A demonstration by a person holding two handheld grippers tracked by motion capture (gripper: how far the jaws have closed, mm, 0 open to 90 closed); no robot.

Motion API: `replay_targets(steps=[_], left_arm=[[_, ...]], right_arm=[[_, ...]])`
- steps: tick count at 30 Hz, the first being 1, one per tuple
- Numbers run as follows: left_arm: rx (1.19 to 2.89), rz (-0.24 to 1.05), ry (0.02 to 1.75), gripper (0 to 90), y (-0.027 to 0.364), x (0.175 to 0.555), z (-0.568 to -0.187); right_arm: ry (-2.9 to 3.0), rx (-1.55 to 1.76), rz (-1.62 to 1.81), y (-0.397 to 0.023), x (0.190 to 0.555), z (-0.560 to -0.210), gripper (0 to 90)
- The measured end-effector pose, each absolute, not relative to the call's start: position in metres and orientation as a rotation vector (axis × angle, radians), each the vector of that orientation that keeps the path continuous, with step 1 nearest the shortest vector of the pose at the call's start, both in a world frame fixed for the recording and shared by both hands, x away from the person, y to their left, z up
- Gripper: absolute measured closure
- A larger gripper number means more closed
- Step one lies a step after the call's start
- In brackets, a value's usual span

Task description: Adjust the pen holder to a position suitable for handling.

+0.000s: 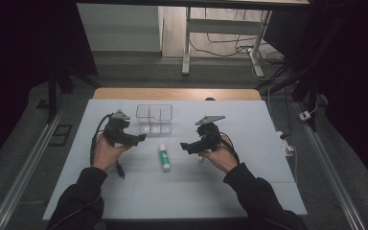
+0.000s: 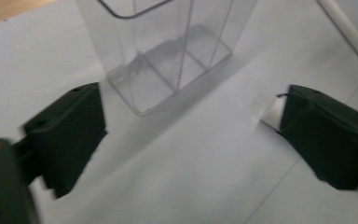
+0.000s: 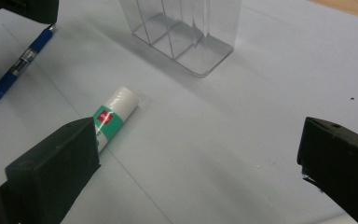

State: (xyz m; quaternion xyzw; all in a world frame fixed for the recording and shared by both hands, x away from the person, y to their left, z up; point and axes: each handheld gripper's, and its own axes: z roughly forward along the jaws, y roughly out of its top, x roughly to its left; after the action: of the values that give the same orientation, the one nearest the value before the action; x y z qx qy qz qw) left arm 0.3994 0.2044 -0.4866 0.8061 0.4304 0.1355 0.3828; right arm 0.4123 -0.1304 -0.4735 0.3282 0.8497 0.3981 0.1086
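One counter (image 1: 249, 143) carries one clear three-compartment organizer (image 1: 154, 119), upright at centre rear. Two grippers hover either side: left gripper (image 1: 141, 138) and right gripper (image 1: 184, 146), fingers released, grasping nothing. One glue stick (image 1: 164, 158) lies between them; one blue pen (image 1: 120, 169) lies near the left hand.

Jaws: two black jaws rise from the bottom, one at each side, wide apart, with nothing between them.
Left gripper (image 2: 189, 135): it is held over the white sheet (image 2: 200, 177).
Clear box (image 2: 168, 51): it stands on the sheet, up ahead of the jaws. It has thin walls inside that split it into parts.
White tube (image 2: 272, 114): one end peeks out next to the jaw on the right side.
Wood table (image 2: 4, 9): a bit shows in the top corner.
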Motion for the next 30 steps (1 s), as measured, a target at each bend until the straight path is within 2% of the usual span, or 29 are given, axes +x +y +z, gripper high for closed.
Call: replay_targets(steps=[9,17,18,24,28,29,30], left_arm=[[2.005,0.387,1.176,50.3,0.228,0.412,-0.485],[1.999,0.424,1.257,85.7,0.225,0.436,-0.492],[2.003,0.43,1.262,88.2,0.224,0.439,-0.493],[2.054,0.473,1.271,88.5,0.214,0.459,-0.495],[2.051,0.497,1.282,88.6,0.212,0.469,-0.496],[2.051,0.497,1.282,88.6,0.212,0.469,-0.496],[2.05,0.498,1.278,88.6,0.211,0.473,-0.496]], right_arm=[[2.498,0.961,1.152,-0.129,0.421,-0.474,0.0],[2.497,0.935,1.158,-0.123,0.425,-0.473,3.1],[2.497,0.934,1.161,-0.122,0.425,-0.472,3.7],[2.49,0.931,1.176,-0.122,0.428,-0.471,10.9],[2.508,0.934,1.174,-0.123,0.431,-0.471,20.6],[2.508,0.934,1.174,-0.123,0.431,-0.471,20.6],[2.519,0.926,1.166,-0.123,0.431,-0.471,26.1]])
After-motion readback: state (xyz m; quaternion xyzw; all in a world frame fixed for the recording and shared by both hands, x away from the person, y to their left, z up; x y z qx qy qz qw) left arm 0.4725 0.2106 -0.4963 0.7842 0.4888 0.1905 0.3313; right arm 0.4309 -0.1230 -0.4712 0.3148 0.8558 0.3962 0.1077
